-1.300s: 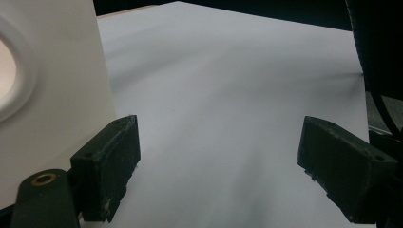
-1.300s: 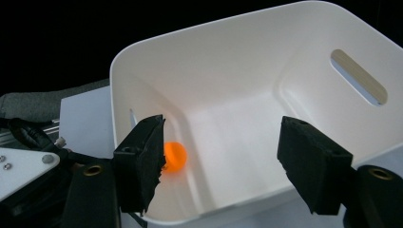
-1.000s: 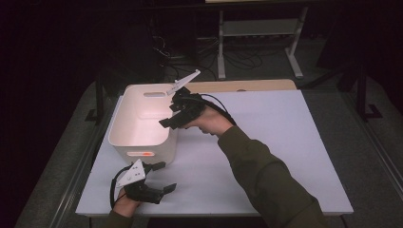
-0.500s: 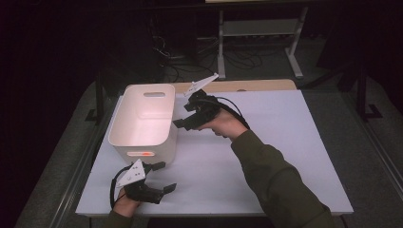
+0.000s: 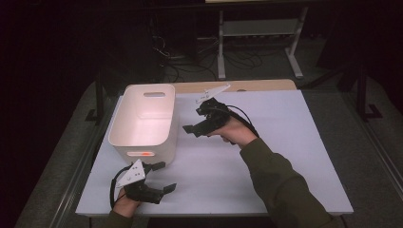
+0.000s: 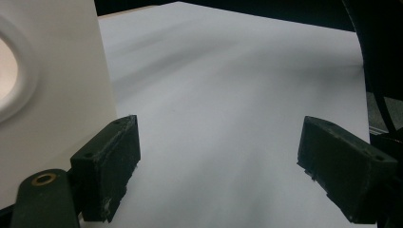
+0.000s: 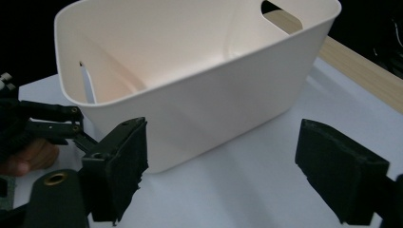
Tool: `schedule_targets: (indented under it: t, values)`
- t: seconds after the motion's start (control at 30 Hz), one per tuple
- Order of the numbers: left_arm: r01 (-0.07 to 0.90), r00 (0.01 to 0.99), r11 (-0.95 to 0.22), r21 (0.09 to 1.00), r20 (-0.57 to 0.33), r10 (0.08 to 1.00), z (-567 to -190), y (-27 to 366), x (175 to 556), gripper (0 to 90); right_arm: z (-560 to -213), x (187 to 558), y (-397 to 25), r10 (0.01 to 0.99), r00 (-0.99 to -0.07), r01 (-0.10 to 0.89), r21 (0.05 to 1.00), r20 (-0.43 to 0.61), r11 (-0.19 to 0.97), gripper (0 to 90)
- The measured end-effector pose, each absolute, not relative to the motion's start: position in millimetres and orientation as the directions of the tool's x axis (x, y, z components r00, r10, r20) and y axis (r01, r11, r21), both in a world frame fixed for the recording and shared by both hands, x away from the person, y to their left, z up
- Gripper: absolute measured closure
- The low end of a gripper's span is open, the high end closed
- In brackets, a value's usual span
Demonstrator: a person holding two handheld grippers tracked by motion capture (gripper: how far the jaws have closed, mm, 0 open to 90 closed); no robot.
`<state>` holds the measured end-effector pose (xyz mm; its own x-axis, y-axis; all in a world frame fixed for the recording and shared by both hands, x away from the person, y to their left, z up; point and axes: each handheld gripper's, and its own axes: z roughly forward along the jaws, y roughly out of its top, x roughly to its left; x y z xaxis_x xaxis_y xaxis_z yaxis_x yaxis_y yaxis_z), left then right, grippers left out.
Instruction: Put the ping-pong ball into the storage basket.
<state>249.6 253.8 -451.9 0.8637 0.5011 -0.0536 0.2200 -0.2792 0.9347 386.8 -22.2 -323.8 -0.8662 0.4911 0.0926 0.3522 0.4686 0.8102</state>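
Right gripper [image 5: 190, 128] withdrawn (white table [image 5: 285, 156])

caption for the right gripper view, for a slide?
Open right gripper faces the side wall of an empty white bin on the white table.

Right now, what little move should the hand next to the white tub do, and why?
Probably ease the right gripper toward the white tub and close on its long side wall. Its jaws stand wide open with nothing between them, just clear of that wall and facing it in the right gripper view. The tub looks empty, and the left gripper waits open by the near end.
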Motion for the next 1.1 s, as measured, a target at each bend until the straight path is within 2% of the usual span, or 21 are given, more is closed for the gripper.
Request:
schedule_targets:
  t: [0.4,0.73,1.1]
  values:
    - [0.221,0.863,-0.281,0.934,-0.054,0.502,-452,254,250,14.0,-346,380,-43,0.552,-0.830,0.376,0.815,0.084,0.441,11.8]
    - [0.224,0.862,-0.278,0.934,-0.057,0.504,-452,254,250,14.0,-364,373,-58,0.593,-0.803,0.382,0.812,0.055,0.442,0.9]
    - [0.225,0.862,-0.280,0.933,-0.057,0.504,-452,254,250,14.0,-383,363,-74,0.628,-0.777,0.399,0.812,0.052,0.426,0.4]
